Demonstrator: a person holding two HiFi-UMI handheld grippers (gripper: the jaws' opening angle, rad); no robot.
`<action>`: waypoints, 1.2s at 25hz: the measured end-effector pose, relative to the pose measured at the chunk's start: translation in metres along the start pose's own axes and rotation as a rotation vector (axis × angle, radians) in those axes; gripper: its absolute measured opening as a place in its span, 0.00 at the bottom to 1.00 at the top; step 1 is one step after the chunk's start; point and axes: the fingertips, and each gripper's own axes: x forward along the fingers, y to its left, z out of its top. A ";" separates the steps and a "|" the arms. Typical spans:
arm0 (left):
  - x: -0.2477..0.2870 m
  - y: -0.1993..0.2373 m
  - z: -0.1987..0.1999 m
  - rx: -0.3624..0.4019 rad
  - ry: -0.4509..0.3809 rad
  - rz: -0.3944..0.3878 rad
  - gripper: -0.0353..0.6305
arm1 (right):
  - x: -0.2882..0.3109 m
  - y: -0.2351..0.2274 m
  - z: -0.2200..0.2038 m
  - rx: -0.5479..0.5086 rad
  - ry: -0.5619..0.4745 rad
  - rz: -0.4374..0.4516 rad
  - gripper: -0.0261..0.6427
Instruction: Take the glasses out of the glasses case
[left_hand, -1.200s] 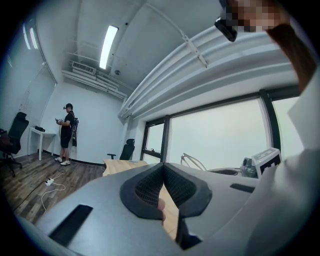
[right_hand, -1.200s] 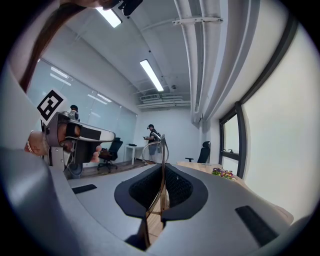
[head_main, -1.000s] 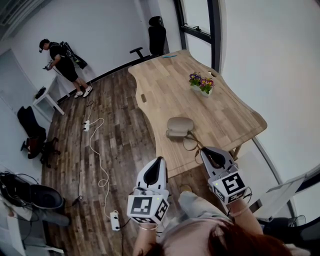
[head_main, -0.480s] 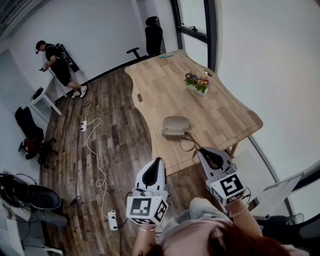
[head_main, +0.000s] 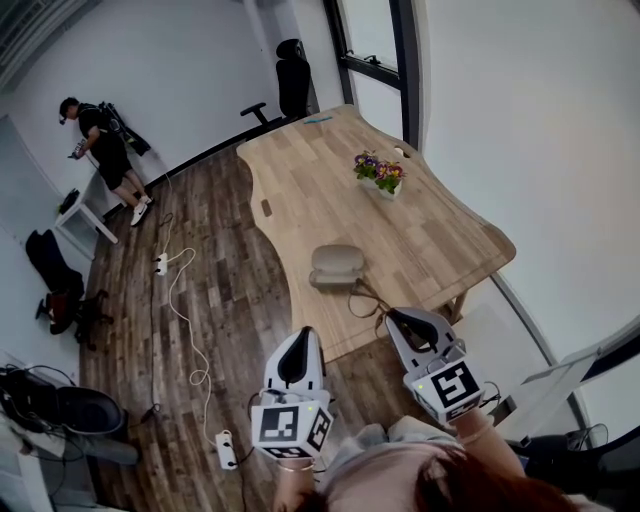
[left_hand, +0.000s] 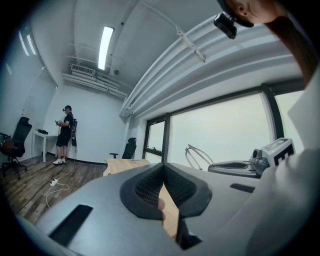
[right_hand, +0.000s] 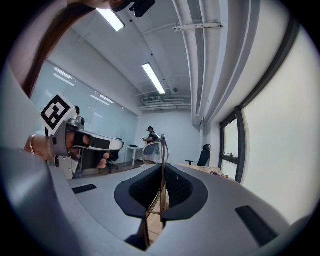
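A beige glasses case (head_main: 335, 264) lies on the wooden table (head_main: 440, 240) near its front edge and looks open. The glasses (head_main: 366, 297) are outside the case, just in front of it and over the table edge. My right gripper (head_main: 392, 318) is shut on them. In the right gripper view a temple arm is clamped between the jaws (right_hand: 161, 192), and the lens rim (right_hand: 152, 150) stands above them. My left gripper (head_main: 300, 337) hangs over the floor left of the table, shut with nothing in it. The left gripper view shows its jaws (left_hand: 163, 187) together and the glasses (left_hand: 196, 156) off to the right.
A small pot of flowers (head_main: 378, 175) stands mid-table. An office chair (head_main: 292, 78) is at the far end. A person (head_main: 98, 150) stands at the far left by a white desk. A cable and power strip (head_main: 222, 448) lie on the wood floor.
The head view has drifted, so the table sits further left and lower. Both grippers have come back slightly toward me, the right one still holding the glasses a little further from the case.
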 end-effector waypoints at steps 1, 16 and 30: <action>0.000 -0.002 0.002 -0.001 0.002 0.001 0.06 | -0.002 -0.001 0.002 -0.003 0.002 0.001 0.06; 0.015 -0.027 0.006 -0.012 0.017 0.005 0.06 | -0.017 -0.025 0.005 -0.008 0.000 0.012 0.06; 0.044 -0.051 0.002 -0.006 0.029 0.024 0.06 | -0.019 -0.055 -0.002 -0.027 0.009 0.048 0.06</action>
